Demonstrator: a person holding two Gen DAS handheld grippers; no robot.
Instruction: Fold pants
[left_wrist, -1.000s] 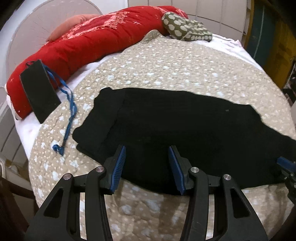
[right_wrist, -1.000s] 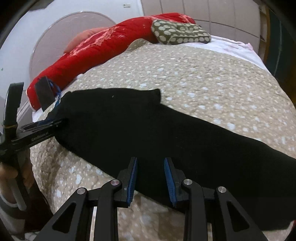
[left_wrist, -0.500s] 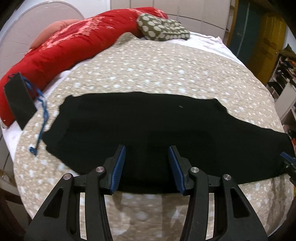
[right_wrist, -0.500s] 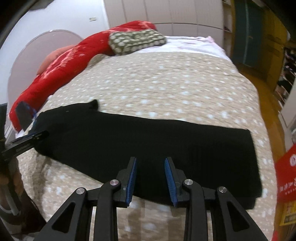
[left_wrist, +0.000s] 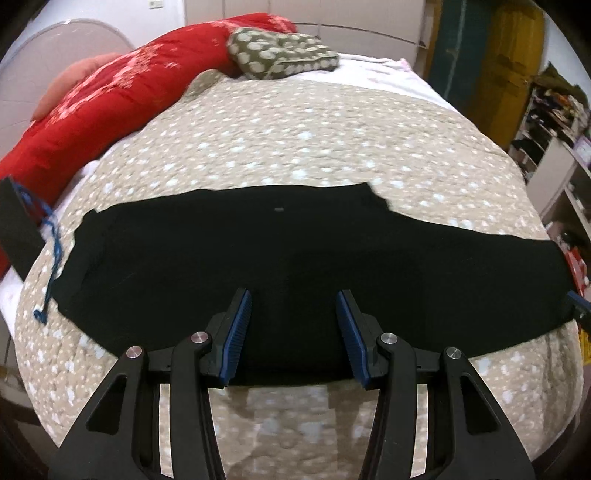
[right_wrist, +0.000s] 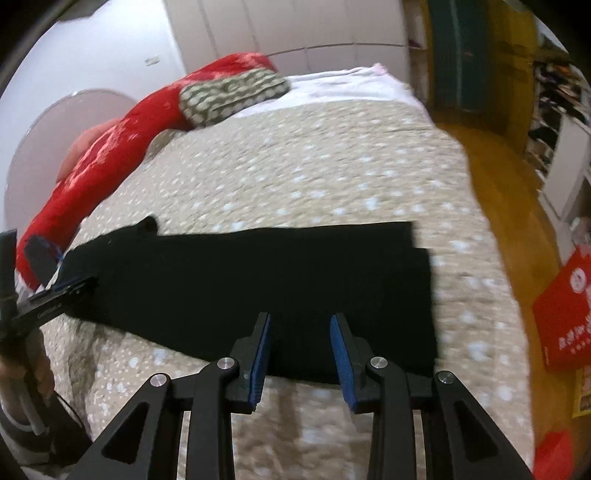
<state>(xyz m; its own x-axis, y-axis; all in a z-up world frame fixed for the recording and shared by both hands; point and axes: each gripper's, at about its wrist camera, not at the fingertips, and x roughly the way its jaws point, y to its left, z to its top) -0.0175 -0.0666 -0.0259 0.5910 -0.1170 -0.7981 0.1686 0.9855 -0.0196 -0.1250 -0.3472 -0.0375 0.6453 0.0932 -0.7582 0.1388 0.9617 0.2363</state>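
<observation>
Black pants (left_wrist: 295, 258) lie flat as a long strip across the near part of the bed's spotted beige quilt (left_wrist: 314, 140), legs stacked, hem end square at the right (right_wrist: 417, 280). Left gripper (left_wrist: 293, 325) hovers over the near edge at mid-length, fingers (left_wrist: 236, 332) spread wide, holding nothing. Right gripper (right_wrist: 300, 343) hovers over the near edge by the hem, fingers parted, empty. Bare quilt extends beyond the far edge to a red blanket (left_wrist: 110, 99) and a green spotted cushion (left_wrist: 280, 55).
</observation>
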